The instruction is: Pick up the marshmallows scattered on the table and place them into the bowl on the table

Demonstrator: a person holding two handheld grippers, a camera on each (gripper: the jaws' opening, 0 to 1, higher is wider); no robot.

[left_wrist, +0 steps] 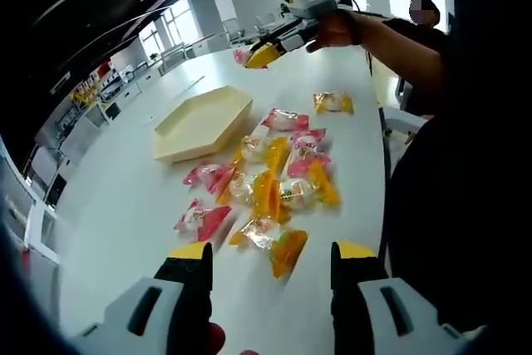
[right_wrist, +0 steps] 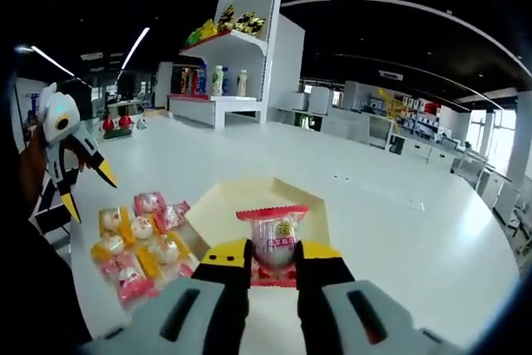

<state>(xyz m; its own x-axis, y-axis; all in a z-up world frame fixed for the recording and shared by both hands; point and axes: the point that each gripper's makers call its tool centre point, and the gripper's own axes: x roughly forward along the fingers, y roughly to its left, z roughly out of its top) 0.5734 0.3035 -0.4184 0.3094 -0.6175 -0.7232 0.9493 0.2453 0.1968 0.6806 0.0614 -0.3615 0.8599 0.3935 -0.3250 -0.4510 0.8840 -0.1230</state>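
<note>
1. Left gripper view: the left gripper point(left_wrist: 271, 268) is seen at the bottom edge, its two yellow-tipped black jaws spread wide apart with nothing between them.
2. A white table point(left_wrist: 125, 205) is seen ahead of the jaws, and a cluster of wrapped marshmallows point(left_wrist: 266, 184) in pink and orange packets is scattered on it, just beyond the jaw tips.
3. One further orange packet point(left_wrist: 332, 102) is located apart from the cluster, farther along the table.
4. A shallow cream-coloured hexagonal bowl point(left_wrist: 204, 122) is placed on the table beside the cluster, on its left in this view; no packet is visible inside it.
5. The right gripper point(left_wrist: 264, 54) is held above the far part of the table by a person's hand point(left_wrist: 332, 31); a pink packet point(left_wrist: 242, 56) is seen at its jaw tips.
6. Right gripper view: the right gripper point(right_wrist: 274, 259) is seen at the bottom, its jaws closed narrowly on a red-topped clear marshmallow packet point(right_wrist: 274, 243), which is held upright between them.
7. The bowl point(right_wrist: 220, 205) is seen directly behind and below the held packet.
8. The remaining marshmallows point(right_wrist: 141, 247) are grouped on the table point(right_wrist: 399, 230) to the left of the bowl.
9. The left gripper point(right_wrist: 90, 189) is seen at the left edge, above the cluster, with its jaws spread apart.
10. White shelving point(right_wrist: 241, 47) stocked with bottles and packets is located at the far end of the room.
</note>
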